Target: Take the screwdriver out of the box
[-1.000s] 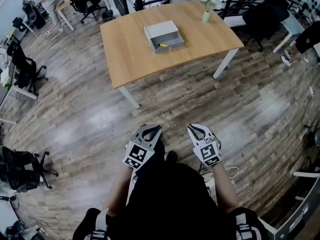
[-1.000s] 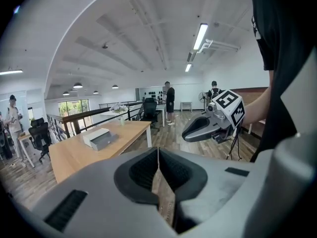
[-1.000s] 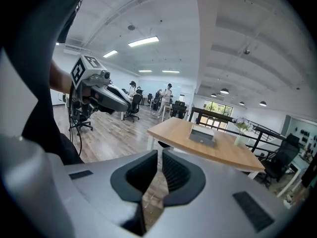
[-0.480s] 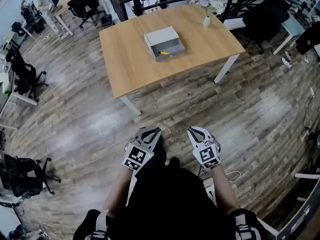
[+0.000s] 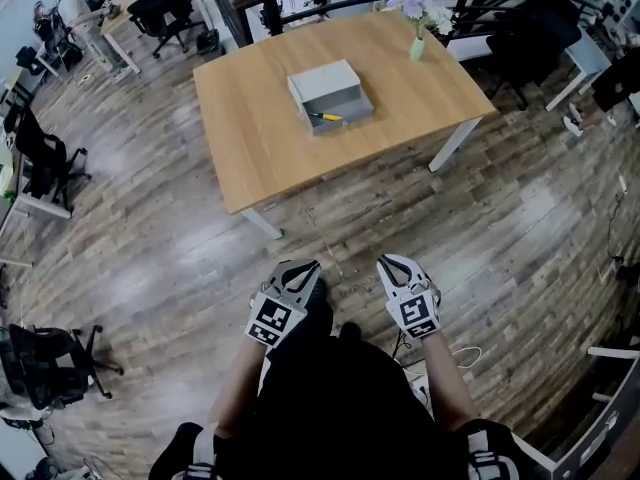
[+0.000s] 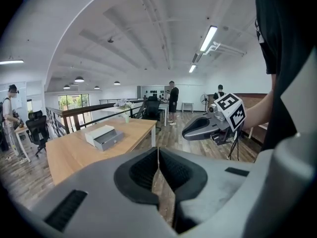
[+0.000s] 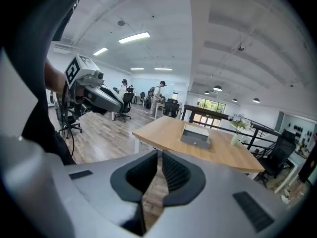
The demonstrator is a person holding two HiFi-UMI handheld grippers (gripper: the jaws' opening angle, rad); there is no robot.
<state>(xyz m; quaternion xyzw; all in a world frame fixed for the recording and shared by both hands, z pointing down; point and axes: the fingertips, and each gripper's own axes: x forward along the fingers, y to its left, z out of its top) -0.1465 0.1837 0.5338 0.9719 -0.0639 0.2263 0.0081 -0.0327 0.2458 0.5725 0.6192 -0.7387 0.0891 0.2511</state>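
The wooden table (image 5: 250, 118) (on a plank floor (image 5: 180, 248)) bears a grey box (image 5: 322, 78) and a flower vase (image 5: 417, 46).

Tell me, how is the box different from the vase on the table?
The box is grey, low and wide; the vase is pale green, slim and tall. The box lies open with a yellow screwdriver in it; the vase holds flowers. The box sits near the table's middle; the vase stands by its far edge. Both rest on the same wooden table.
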